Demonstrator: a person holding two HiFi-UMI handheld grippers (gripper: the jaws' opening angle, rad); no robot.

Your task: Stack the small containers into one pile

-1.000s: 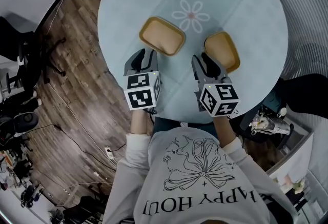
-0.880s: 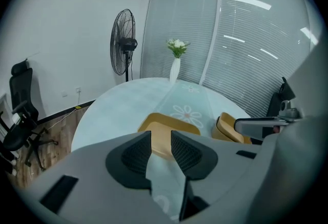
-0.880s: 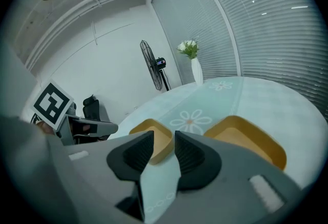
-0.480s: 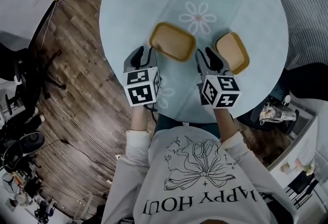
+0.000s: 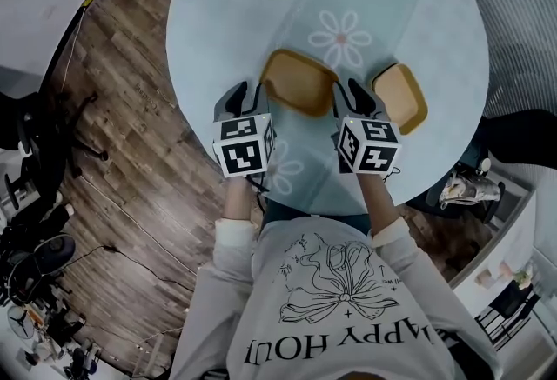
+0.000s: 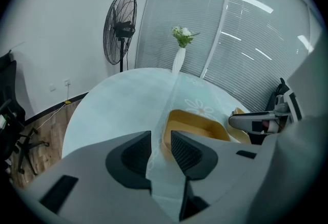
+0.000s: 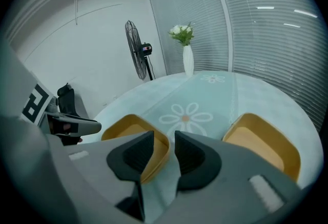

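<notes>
We see two shallow yellow containers lying open side up and well apart, not yet piled, on the half of the round table (image 5: 222, 13) nearest the person. The inner container (image 5: 298, 94) sits toward the table's middle. The outer container (image 5: 402, 97) sits close to the table's right edge. Between them, a little farther in, a daisy print (image 5: 345, 37) marks the pale blue cloth.

The right tongs (image 7: 164, 138) hover between the two containers. Their jaws are a narrow gap apart and clamp nothing, and the inner container's rim shows just beyond the gap. The left tongs (image 6: 161, 138) sit on the other side of the inner container, just beside its rim. They too are a narrow gap apart and empty, with only cloth showing between the pads.

At the table's far edge stands a white vase of flowers (image 6: 178, 56). Beyond it is a standing fan (image 6: 120, 28), and wooden floor (image 5: 122, 117) lies past the table's left edge.
</notes>
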